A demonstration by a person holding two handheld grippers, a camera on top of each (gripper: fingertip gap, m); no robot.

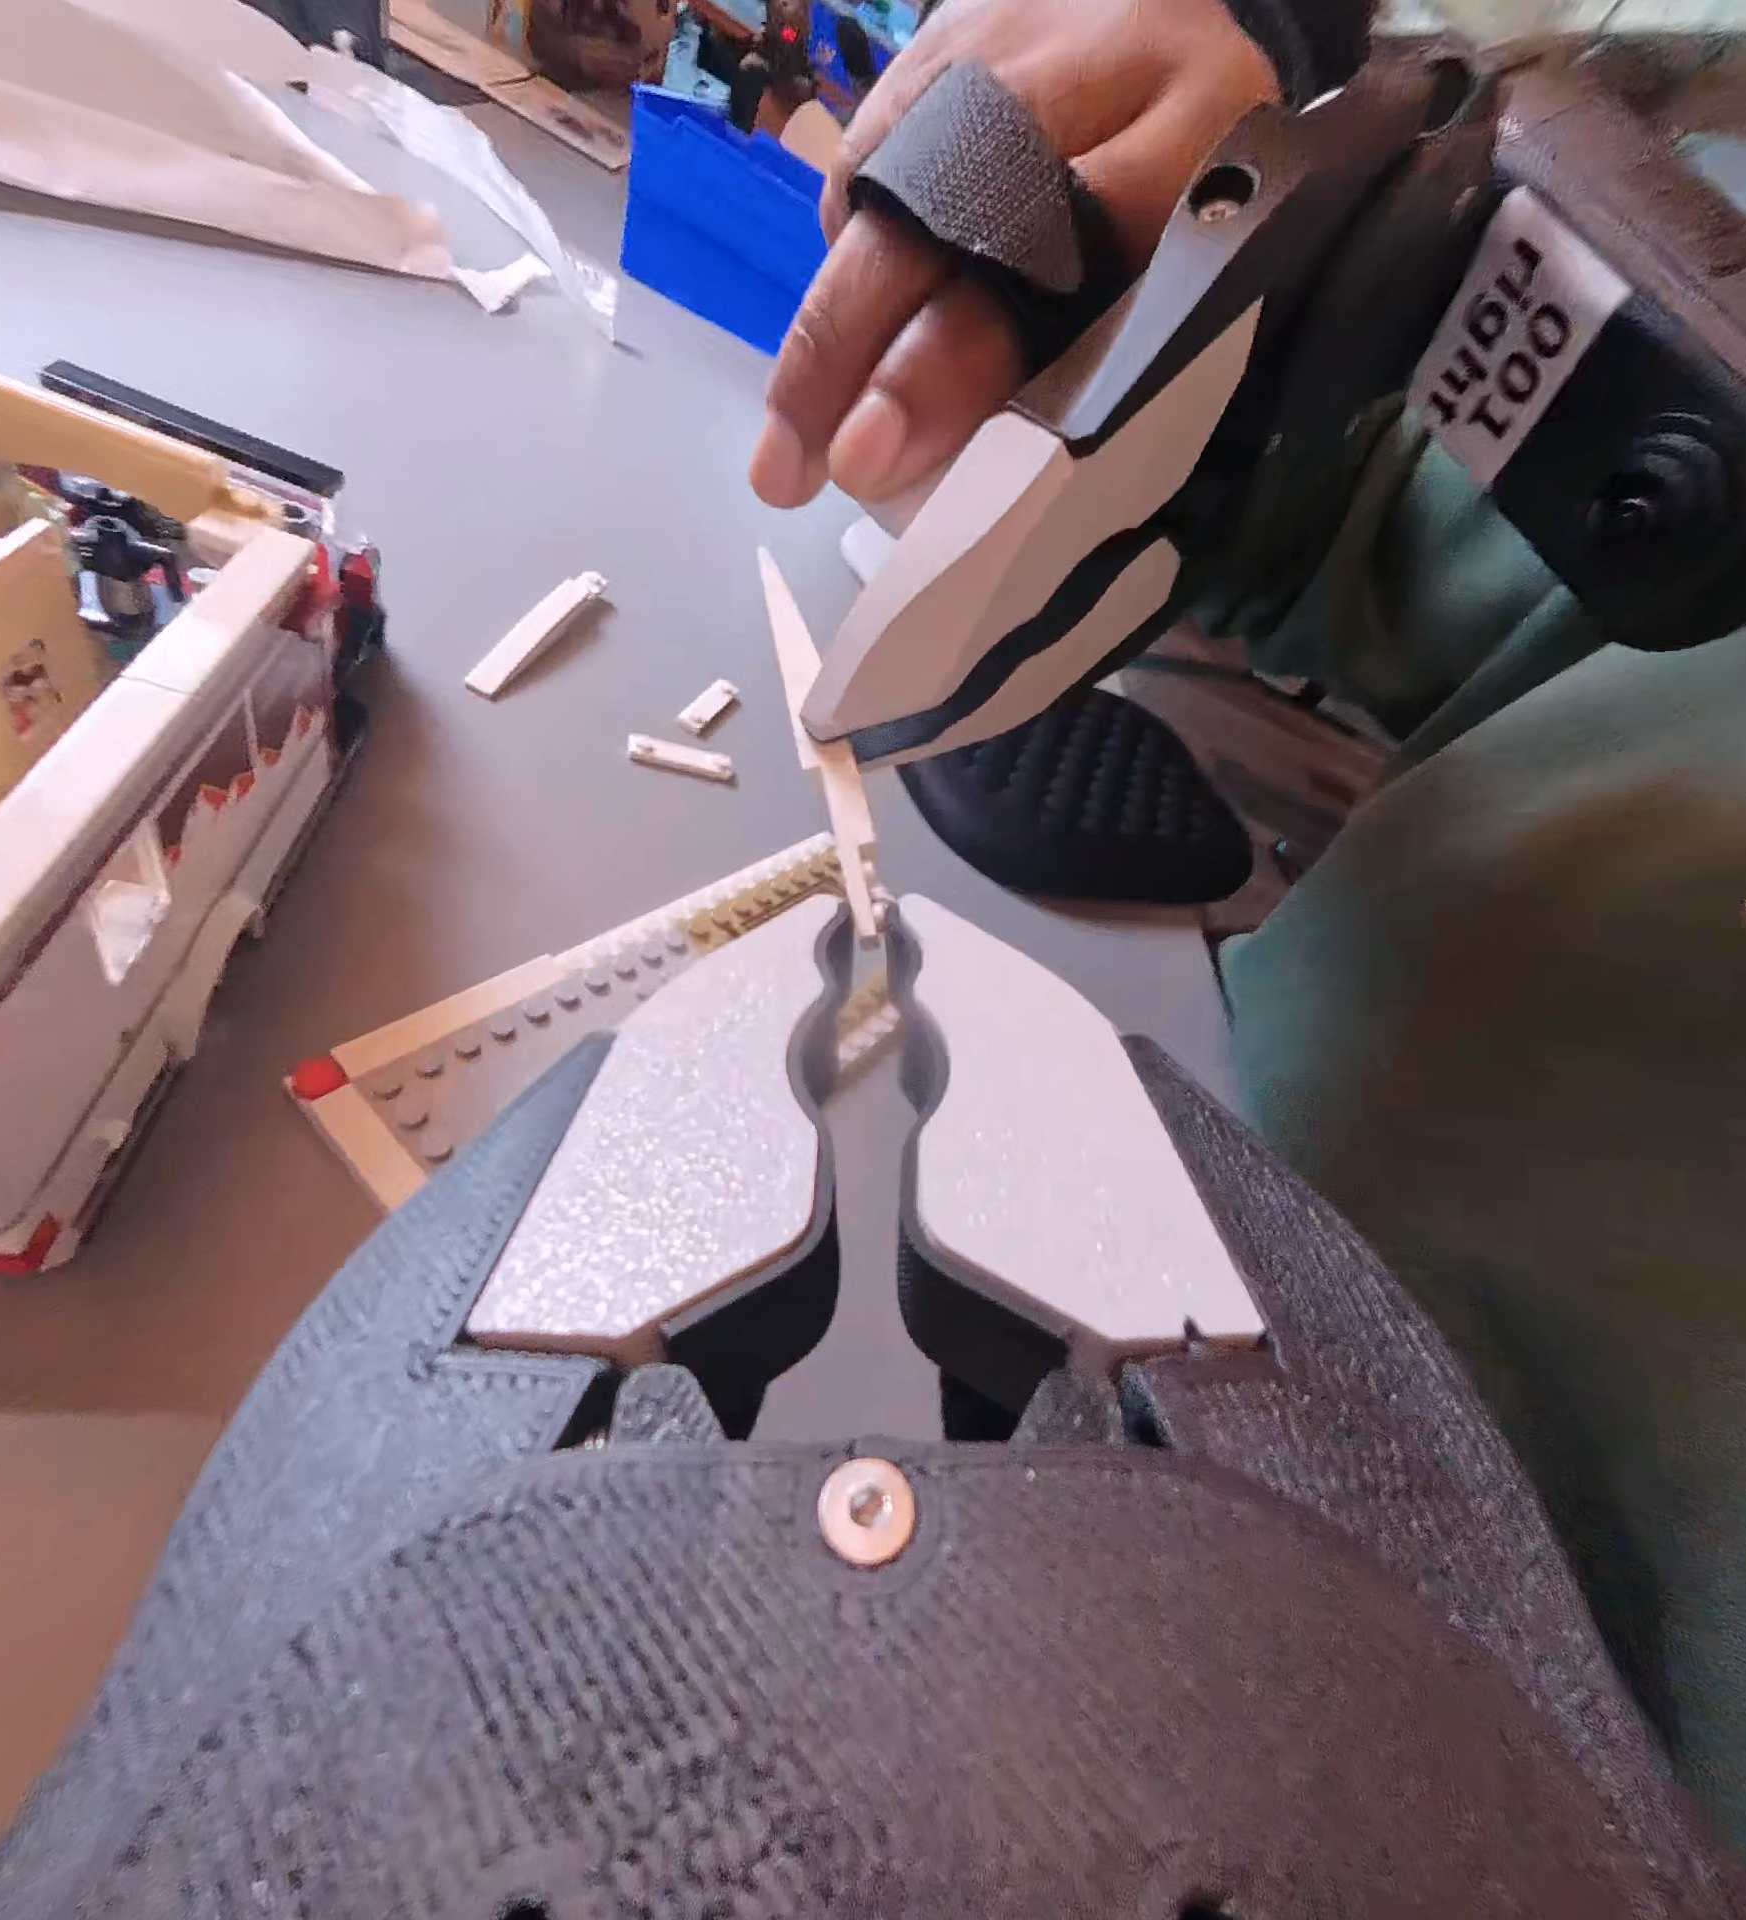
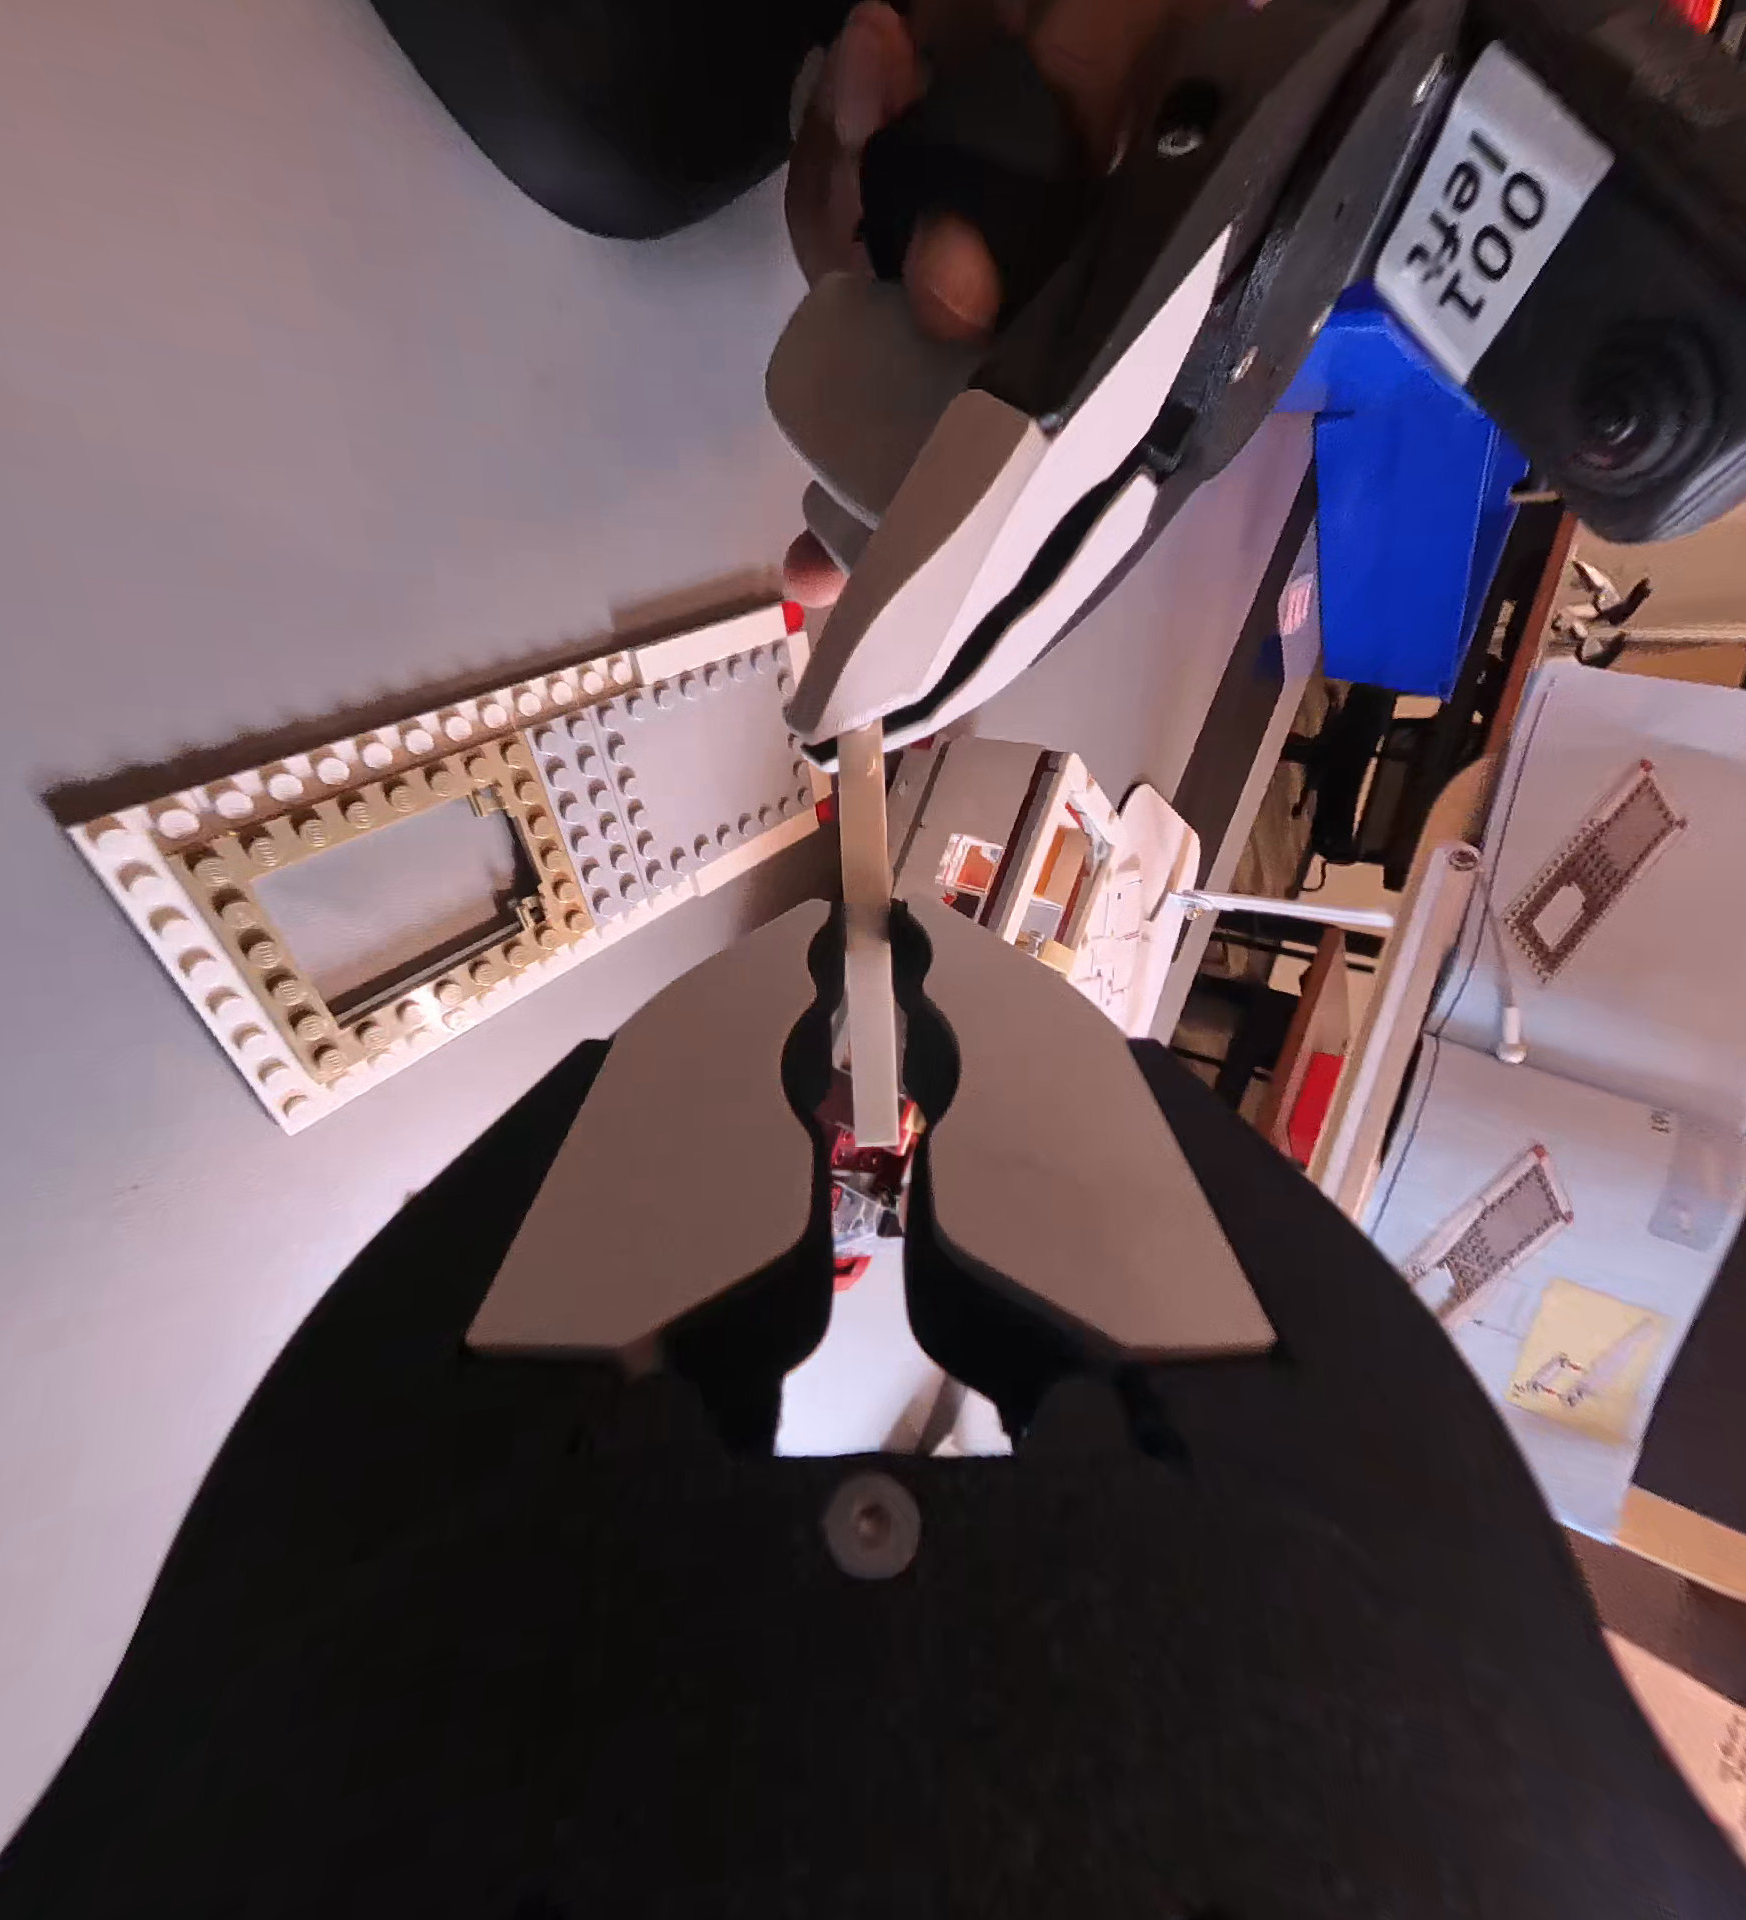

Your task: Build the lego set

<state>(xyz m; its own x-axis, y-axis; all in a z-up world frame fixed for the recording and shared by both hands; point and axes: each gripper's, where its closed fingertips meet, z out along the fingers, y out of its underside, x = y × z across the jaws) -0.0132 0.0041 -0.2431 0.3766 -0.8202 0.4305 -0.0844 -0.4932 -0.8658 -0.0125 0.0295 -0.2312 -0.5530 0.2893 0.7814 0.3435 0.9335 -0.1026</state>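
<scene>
A long slim white brick piece (image 1: 838, 800) hangs in the air between my two grippers. My left gripper (image 1: 869, 920) is shut on its lower end in the left wrist view. My right gripper (image 1: 833, 732) comes in from the upper right and is shut on its middle. In the right wrist view the same piece (image 2: 869, 852) runs through my right gripper (image 2: 864, 925), and my left gripper (image 2: 827, 743) pinches its far end. Below lies a flat studded plate (image 1: 536, 997) of white, grey and tan parts with a rectangular opening (image 2: 391, 894).
A white and red brick-built vehicle (image 1: 121, 831) stands at the left. Three loose white tiles (image 1: 682, 756) lie on the grey table (image 1: 536, 468). A blue bin (image 1: 713, 229), paper bags (image 1: 173, 135), an open instruction booklet (image 2: 1627, 935) and a black chair seat (image 1: 1077, 800) surround the work. The tips of both grippers are at nearly the same place. Both grippers' tips are roughly 8 centimeters from the flat studded plate (image 1: 536, 997). It is also in sight in the right wrist view (image 2: 708, 852).
</scene>
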